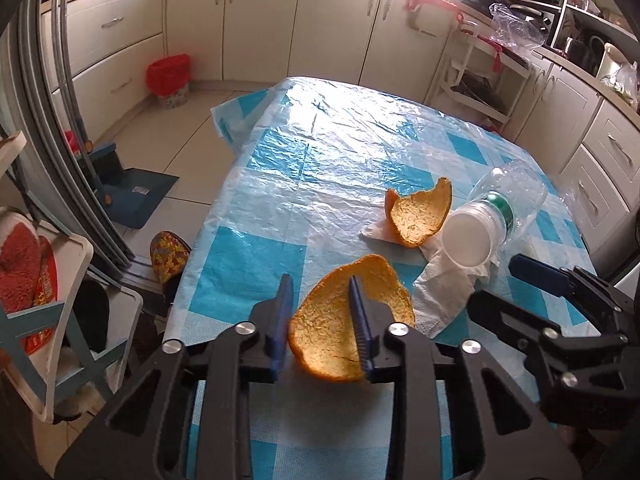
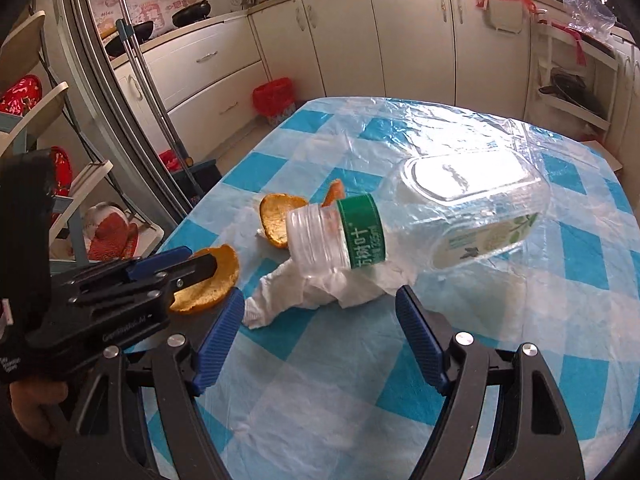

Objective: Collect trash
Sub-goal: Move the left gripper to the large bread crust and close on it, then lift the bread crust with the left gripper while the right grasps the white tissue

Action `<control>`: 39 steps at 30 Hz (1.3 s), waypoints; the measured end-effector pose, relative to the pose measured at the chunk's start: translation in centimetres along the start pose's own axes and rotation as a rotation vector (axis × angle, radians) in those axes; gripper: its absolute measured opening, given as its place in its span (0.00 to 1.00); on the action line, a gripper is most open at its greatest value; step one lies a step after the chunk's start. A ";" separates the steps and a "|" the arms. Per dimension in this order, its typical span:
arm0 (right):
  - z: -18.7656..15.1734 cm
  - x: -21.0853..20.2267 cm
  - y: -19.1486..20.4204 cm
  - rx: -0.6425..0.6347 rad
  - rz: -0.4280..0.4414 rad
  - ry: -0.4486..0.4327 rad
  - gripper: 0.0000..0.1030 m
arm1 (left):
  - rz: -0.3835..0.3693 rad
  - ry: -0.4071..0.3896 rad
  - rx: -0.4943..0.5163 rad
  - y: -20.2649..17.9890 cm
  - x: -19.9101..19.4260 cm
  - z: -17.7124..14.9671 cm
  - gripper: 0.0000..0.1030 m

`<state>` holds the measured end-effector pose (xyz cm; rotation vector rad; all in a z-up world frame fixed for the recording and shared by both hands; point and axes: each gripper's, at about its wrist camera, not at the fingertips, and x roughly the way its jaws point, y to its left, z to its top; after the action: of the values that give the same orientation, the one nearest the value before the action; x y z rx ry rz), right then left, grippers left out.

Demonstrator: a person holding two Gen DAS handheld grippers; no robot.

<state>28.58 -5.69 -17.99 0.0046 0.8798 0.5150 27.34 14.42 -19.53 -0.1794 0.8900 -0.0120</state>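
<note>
**Peel in the left gripper, bottle and tissue ahead of the right**

The large curved piece of orange peel (image 1: pixel 352 320), pale and pithy on its inner face, sits between the blue fingers of the left gripper (image 1: pixel 323 320), which appears clenched on it; whether the peel is lifted clear of the blue-and-white checked plastic tablecloth (image 1: pixel 312 160) cannot be told. Just beyond it and to the right lies a second, smaller curl of orange peel (image 1: pixel 418 214), resting on a crumpled white tissue (image 1: pixel 440 288).

The clear plastic bottle with a green neck band (image 2: pixel 416 220) lies on its side across that tissue, open mouth pointing back toward the grippers, its long axis running away and to the right. The right gripper (image 2: pixel 320 340) is released, jaws wide, with the tissue directly in front of its fingertips and the bottle mouth just past that. The right hand is plainly the nearer one to both.

Judging by this layout, the bottle's neck offers the narrowest hold. A red-lined waste bin (image 1: pixel 169 80) stands on the floor, well apart, beyond the table's far left corner.
</note>
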 end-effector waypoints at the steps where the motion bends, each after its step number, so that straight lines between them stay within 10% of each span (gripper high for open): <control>1: 0.2 0.5 0.0 0.004 -0.003 0.015 0.73 | -0.009 0.003 0.001 0.0 0.0 -0.1 0.14; 6: 0.9 1.8 -0.4 0.017 -0.016 0.047 0.69 | -0.031 0.009 0.013 -0.2 0.0 -0.2 0.10; 12: 1.1 1.8 -0.4 -0.043 -0.058 0.060 0.23 | -0.032 0.010 0.042 -0.6 0.1 -0.2 0.10; 18: 0.2 0.1 -0.6 -0.097 -0.034 0.090 0.14 | -0.050 0.010 0.072 -1.3 -0.2 -0.5 0.08; 31: -6.5 -7.7 -5.3 -0.018 -0.058 0.144 0.17 | -0.163 0.038 0.158 -3.0 -0.9 -1.7 0.06; 35: -6.9 -8.8 -6.0 -0.006 -0.073 0.088 0.57 | -0.138 0.048 0.167 -3.6 -0.9 -1.9 0.11; 39: -6.4 -8.9 -5.3 -0.043 -0.085 0.040 0.66 | -0.098 0.043 0.174 -3.9 -1.1 -1.8 0.38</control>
<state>21.47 -15.51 -16.69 -0.0825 0.9039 0.4561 25.50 10.40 -19.19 -0.0602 0.9174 -0.1845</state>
